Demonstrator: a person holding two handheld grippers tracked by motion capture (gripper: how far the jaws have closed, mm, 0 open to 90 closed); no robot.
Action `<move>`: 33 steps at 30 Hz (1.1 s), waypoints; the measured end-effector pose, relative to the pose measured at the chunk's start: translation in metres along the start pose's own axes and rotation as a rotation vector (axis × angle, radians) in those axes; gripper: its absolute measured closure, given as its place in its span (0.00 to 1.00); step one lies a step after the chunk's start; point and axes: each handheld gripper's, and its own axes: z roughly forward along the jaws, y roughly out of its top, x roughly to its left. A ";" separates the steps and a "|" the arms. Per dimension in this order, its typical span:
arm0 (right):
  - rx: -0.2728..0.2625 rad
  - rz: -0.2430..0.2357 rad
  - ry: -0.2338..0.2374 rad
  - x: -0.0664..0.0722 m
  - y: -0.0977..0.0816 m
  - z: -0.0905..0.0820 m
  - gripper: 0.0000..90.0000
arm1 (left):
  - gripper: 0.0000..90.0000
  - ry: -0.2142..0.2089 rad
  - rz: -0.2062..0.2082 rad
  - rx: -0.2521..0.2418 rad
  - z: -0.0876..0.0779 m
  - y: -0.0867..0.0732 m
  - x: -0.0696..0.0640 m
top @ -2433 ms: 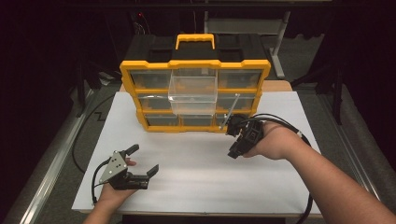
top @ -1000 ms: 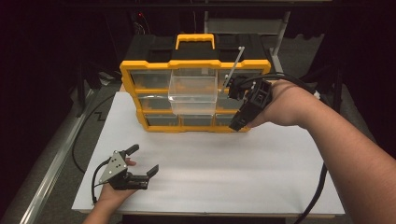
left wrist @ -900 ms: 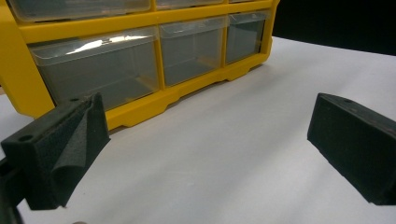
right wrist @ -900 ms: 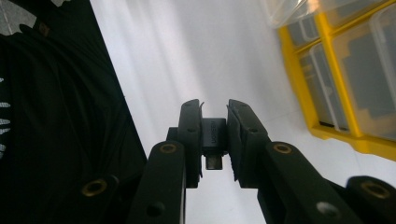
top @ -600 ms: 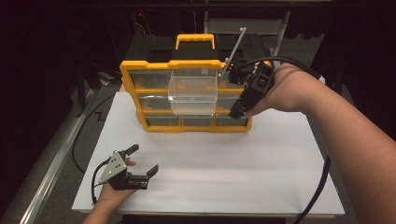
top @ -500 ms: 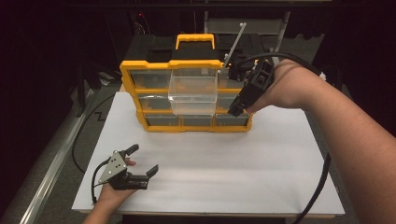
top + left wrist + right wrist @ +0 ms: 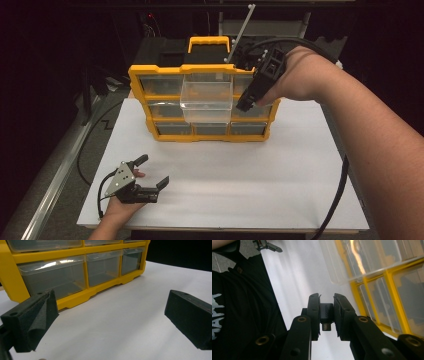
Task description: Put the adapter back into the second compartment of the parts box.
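Adapter [image 7: 326,315] clamped in right tongs [image 7: 326,305], above pulled-out drawer [image 7: 206,95].
Drop-in pending; left tongs [image 7: 152,172] released, idle on counter [image 7: 250,175].

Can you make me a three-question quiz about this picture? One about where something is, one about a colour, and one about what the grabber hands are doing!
1. Where does the left gripper sit?
A. on the white table near the person
B. on top of the organizer
C. inside a drawer

2. What colour is the organizer frame?
A. blue
B. yellow
C. green

3. What are the right gripper's fingers doing?
A. standing wide open
B. squeezing a small dark adapter
C. holding a spoon

Answers: 1 A, it rests low on the white table. 2 B, the bars around the clear drawers are yellow. 3 B, the adapter sits clamped between both fingers.
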 end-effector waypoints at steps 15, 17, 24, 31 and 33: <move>-0.004 -0.026 -0.002 -0.005 0.029 0.005 0.86 | 0.00 -0.001 0.005 0.002 0.000 0.000 0.000; 0.000 -0.026 -0.004 -0.005 0.032 0.007 0.86 | 0.00 -0.002 0.004 0.000 0.000 0.000 0.000; -0.003 -0.027 -0.006 -0.008 0.042 0.011 0.86 | 0.00 -0.004 0.006 0.000 0.000 0.000 0.000; -0.004 -0.028 -0.009 -0.013 0.049 0.016 0.86 | 0.00 -0.002 0.006 0.000 0.000 0.000 0.001; -0.004 -0.031 -0.008 -0.014 0.051 0.017 0.86 | 0.00 -0.004 0.003 -0.002 0.000 0.000 0.001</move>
